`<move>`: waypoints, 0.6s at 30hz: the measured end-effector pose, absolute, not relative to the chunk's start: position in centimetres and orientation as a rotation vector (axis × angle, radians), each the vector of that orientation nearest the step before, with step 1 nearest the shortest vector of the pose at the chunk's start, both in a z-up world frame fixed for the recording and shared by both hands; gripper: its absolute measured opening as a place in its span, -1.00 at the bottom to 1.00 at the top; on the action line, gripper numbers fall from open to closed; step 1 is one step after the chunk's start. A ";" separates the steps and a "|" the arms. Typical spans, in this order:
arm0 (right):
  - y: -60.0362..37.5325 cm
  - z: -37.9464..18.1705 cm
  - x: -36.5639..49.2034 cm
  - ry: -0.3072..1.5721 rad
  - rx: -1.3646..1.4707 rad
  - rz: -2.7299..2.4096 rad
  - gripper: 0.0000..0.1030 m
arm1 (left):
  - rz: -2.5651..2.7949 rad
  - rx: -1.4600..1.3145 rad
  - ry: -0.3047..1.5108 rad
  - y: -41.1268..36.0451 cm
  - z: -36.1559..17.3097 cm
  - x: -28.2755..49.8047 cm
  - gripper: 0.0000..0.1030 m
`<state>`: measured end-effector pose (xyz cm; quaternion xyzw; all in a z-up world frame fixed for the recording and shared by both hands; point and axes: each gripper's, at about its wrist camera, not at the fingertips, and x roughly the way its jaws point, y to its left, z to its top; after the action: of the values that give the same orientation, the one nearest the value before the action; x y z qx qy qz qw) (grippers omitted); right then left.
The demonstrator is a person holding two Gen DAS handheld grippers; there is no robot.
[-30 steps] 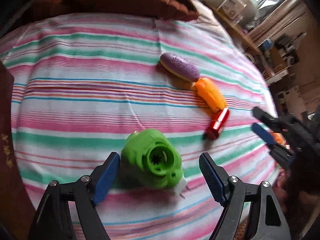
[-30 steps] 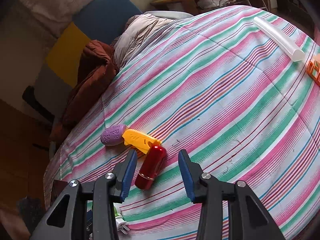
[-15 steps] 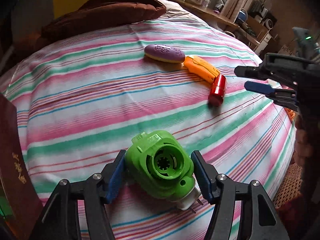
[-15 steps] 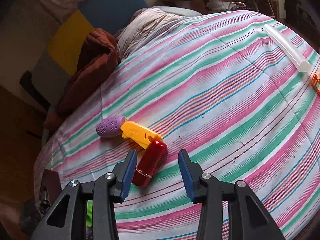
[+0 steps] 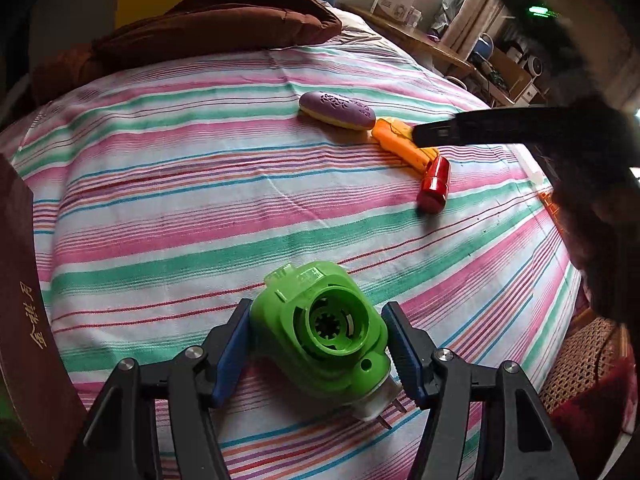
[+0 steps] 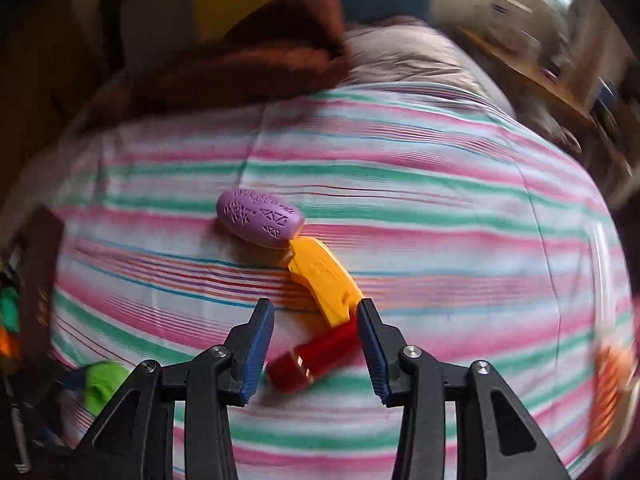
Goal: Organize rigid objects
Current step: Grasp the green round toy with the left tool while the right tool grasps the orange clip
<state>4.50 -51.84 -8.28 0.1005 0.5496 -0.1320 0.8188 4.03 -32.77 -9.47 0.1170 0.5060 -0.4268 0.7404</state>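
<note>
Left tongs [image 5: 316, 344] clamped on green plug-in device [image 5: 324, 336], prongs toward camera, right tongs [image 6: 316, 344] open

- On the striped bedcover [image 5: 160, 208], 3 things lie end to end in a slanted row: oval case [image 5: 337, 109] farthest, cutter [image 5: 400, 148] in the middle, touching it, capped tube [image 5: 434, 184] nearest.
- The plug-in device [image 5: 324, 332] sits well apart from that row, nearer the left wrist camera.
- A rumpled blanket [image 5: 224, 28] lies behind the row, at the bedcover's far edge.
- A book [image 5: 24, 320] stands at the left edge.
</note>
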 end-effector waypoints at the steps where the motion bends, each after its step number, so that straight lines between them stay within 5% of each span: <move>1: -52.0 -9.0 5.4 1.202 0.197 -0.274 -0.17 | -0.936 0.250 1.114 -32.7 -9.5 4.1 0.26; 5: -52.5 -10.7 7.1 1.239 0.159 -0.300 -0.15 | -0.933 0.231 1.126 -32.5 -9.5 4.4 0.26; 8: -52.8 -12.1 7.5 1.250 0.189 -0.296 -0.53 | -0.931 0.235 1.121 -32.5 -9.5 4.3 0.26; 18: -52.7 -8.0 3.8 1.085 0.272 -0.312 -0.53 | -0.930 0.253 1.085 -32.4 -9.5 3.7 0.26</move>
<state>3.83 -52.70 -8.01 0.1284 0.5127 -0.1476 0.8360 3.73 -32.42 -9.49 0.1155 0.4961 -0.4253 0.7481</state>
